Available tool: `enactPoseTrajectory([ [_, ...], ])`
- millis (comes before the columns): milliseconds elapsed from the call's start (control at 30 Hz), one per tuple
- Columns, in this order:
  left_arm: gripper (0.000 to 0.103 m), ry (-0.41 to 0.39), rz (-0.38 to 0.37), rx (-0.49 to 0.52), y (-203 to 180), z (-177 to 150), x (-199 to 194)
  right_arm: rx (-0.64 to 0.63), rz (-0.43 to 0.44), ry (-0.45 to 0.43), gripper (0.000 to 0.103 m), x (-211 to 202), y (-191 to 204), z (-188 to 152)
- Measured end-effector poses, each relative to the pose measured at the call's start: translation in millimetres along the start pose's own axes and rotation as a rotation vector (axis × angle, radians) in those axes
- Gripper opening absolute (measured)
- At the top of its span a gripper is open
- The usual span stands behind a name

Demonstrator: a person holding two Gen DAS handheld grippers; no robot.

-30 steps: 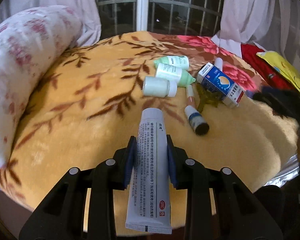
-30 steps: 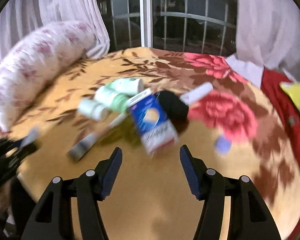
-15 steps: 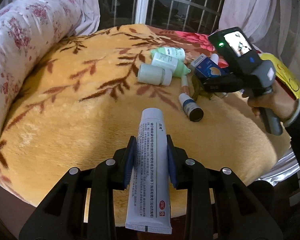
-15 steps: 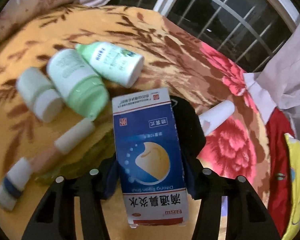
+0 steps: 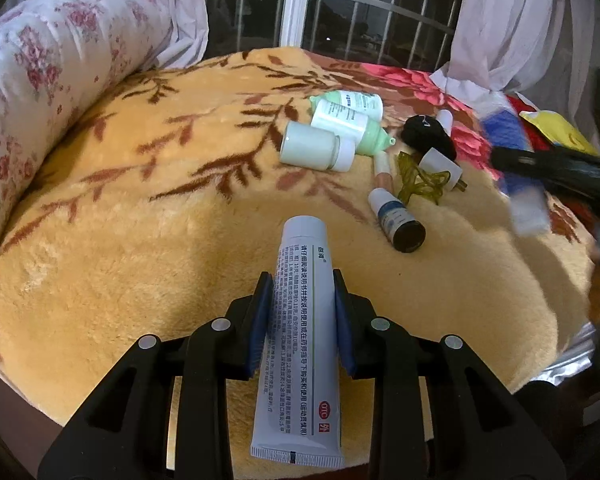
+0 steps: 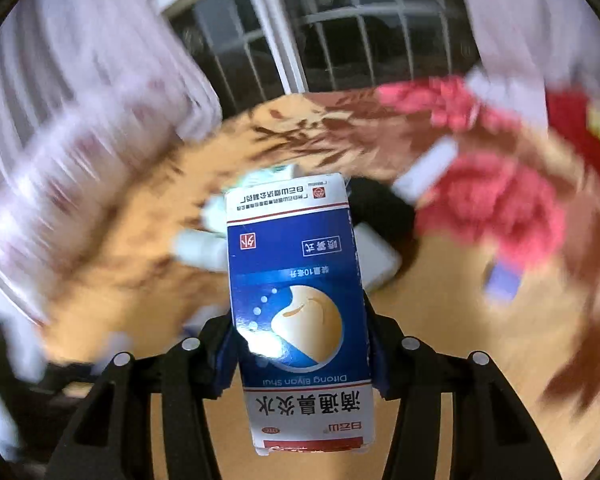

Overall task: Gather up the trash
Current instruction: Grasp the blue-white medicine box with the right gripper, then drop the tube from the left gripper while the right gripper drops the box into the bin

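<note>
My left gripper (image 5: 299, 284) is shut on a white ointment tube (image 5: 302, 320) and holds it above the yellow blanket (image 5: 140, 240). My right gripper (image 6: 298, 320) is shut on a blue and white medicine box (image 6: 300, 308), lifted off the bed; it also shows blurred in the left wrist view (image 5: 516, 176). Left on the blanket are three pale green and white bottles (image 5: 316, 147), a small dropper bottle (image 5: 398, 220), a black object (image 5: 426, 134), a white cap (image 5: 439, 166) and an olive rubber band (image 5: 420, 182).
A floral bolster (image 5: 32, 72) lies along the bed's left side. A window with bars (image 5: 340, 8) and curtains stands behind. A red cloth and a yellow bag (image 5: 556, 132) lie at the far right. The bed edge runs along the front.
My right gripper closed on the medicine box and lifted it away from the pile, moving fast. My left gripper still holds the tube, nearly still.
</note>
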State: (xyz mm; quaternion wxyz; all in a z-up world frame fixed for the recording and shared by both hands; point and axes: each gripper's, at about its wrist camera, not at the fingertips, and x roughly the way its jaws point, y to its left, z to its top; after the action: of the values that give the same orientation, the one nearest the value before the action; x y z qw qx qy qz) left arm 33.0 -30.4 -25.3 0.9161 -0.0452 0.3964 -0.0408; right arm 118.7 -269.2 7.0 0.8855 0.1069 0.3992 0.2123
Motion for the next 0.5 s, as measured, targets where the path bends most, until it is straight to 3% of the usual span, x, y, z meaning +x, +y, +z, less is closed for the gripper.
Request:
enactPoseTrajectory([
  [67, 0.029, 0.005, -0.010, -0.011, -1, -3, -5, 0.075, 0.051, 0.013, 0.051, -14, -1, -22],
  [200, 0.029, 0.000, -0.023, 0.004, -8, -13, -25, 0.090, 0.113, -0.029, 0.051, -49, 16, -71],
  [367, 0.029, -0.004, -0.023, 0.047, -17, -37, -53, 0.056, 0.075, -0.100, 0.052, -94, 38, -128],
  [500, 0.029, 0.004, -0.023, 0.078, -23, -62, -72, 0.028, 0.037, -0.100, 0.052, -111, 49, -163],
])
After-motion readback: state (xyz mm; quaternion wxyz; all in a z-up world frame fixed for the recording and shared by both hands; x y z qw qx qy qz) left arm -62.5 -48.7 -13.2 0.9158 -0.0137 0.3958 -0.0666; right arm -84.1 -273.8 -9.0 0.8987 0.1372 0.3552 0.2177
